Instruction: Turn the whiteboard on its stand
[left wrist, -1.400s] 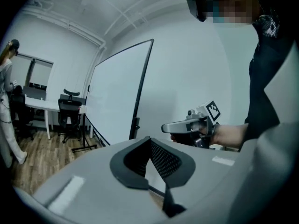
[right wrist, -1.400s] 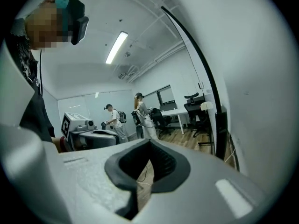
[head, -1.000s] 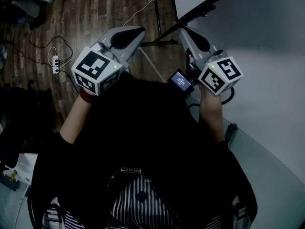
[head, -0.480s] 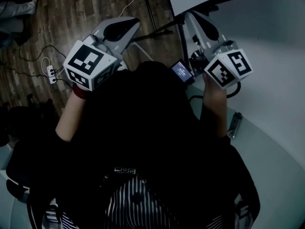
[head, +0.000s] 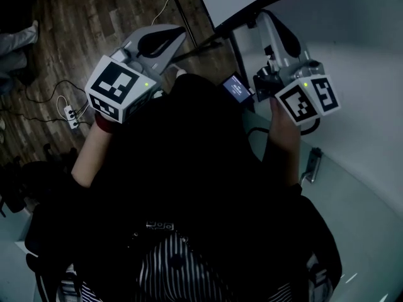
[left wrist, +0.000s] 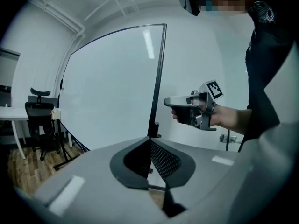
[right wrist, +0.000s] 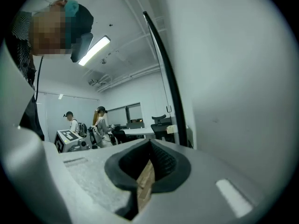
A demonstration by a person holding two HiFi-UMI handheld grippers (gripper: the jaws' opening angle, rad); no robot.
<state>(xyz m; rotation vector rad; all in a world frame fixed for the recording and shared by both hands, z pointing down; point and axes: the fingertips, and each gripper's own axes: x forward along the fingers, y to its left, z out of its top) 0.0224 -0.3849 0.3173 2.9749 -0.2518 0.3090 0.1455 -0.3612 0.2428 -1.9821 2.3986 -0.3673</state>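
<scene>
The whiteboard [left wrist: 107, 87] stands upright in a thin black frame [left wrist: 158, 78] on a black stand [left wrist: 70, 148]. In the head view its dark edge [head: 252, 14] curves across the top. My left gripper [head: 178, 35] is shut and empty, just left of that edge and apart from it. My right gripper [head: 264, 16] is shut and empty too, just right of the edge. The left gripper view shows the right gripper [left wrist: 169, 101] in a hand beyond the frame. In the right gripper view the frame [right wrist: 168, 78] rises close ahead, with a white surface [right wrist: 233, 78] to its right.
Wooden floor [head: 82, 30] lies to the left, with a power strip [head: 69, 115] and cables. A black office chair [left wrist: 39, 120] and a desk stand beside the board. Two people [right wrist: 100, 120] stand at desks in the background. A small dark object [head: 312, 165] lies on a white surface at right.
Both grippers have moved closer to the board's dark edge. The right one has risen and shifted right in the head view. Both stay shut.
</scene>
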